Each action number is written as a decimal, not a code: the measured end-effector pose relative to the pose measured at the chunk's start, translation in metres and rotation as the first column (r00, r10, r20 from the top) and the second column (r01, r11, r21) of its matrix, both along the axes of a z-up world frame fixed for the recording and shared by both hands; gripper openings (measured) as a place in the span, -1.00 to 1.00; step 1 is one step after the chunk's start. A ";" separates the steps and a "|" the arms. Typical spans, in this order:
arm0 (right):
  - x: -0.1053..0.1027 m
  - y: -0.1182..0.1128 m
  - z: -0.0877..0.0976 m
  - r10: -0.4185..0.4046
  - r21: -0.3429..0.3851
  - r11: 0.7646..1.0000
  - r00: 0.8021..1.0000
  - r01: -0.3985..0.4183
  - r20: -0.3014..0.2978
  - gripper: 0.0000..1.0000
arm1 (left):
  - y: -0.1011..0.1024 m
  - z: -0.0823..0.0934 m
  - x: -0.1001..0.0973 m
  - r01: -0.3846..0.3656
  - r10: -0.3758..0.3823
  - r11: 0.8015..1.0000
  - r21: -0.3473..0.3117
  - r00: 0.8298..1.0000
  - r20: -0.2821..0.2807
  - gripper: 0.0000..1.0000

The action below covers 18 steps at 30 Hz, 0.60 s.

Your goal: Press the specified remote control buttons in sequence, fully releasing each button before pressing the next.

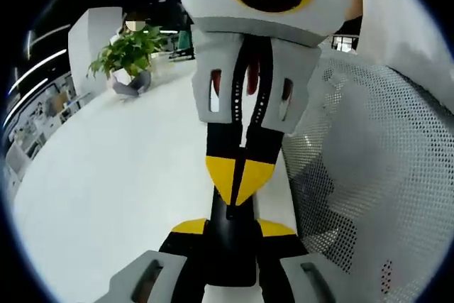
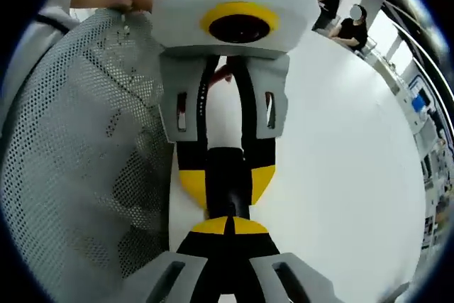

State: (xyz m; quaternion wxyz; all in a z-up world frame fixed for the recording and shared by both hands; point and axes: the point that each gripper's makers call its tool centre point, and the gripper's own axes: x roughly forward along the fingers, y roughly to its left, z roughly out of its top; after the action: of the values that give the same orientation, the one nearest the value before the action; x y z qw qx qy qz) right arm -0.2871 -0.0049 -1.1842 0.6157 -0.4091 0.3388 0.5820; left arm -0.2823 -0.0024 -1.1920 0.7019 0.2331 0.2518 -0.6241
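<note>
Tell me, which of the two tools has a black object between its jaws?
The left tool: its yellow tips stand apart around the black remote. The right tool's tips meet.

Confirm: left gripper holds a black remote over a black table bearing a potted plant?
The table is white, not black, as the left gripper view shows. The left gripper does hold the black remote, and the potted plant stands on that table.

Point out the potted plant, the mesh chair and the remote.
potted plant (image 1: 129, 53), left gripper view, its leaves.
mesh chair (image 1: 369, 147), left gripper view, its backrest.
remote (image 1: 230, 246), left gripper view, its black body.
</note>
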 end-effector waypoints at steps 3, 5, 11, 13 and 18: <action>0.001 0.001 0.001 -0.051 0.052 0.997 0.998 0.052 -0.024 -1.00 | 0.000 -0.002 0.001 -0.002 0.002 1.000 -0.005 1.000 -0.010 -0.50; 0.002 -0.001 0.003 -0.063 0.069 0.995 0.997 0.066 -0.046 -1.00 | 0.001 -0.003 0.002 -0.006 0.006 1.000 -0.009 1.000 -0.018 -0.50; 0.003 0.002 0.005 -0.037 0.056 0.998 0.999 0.039 -0.027 -1.00 | 0.000 -0.003 0.003 -0.005 0.004 1.000 -0.020 1.000 -0.019 -0.50; 0.004 0.004 0.005 -0.035 0.059 0.998 0.999 0.038 -0.037 -1.00 | 0.000 -0.003 0.003 -0.003 0.003 1.000 -0.021 1.000 -0.020 -0.50; 0.003 0.004 0.003 -0.044 0.049 0.998 0.996 0.048 -0.073 -1.00 | -0.001 -0.003 0.003 0.000 0.000 1.000 -0.028 1.000 -0.019 -0.50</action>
State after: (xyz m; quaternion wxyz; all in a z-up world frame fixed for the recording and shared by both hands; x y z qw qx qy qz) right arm -0.2845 -0.0006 -1.1816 0.6264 -0.3644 0.3553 0.5904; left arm -0.2793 -0.0032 -1.1950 0.7028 0.2176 0.2497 -0.6296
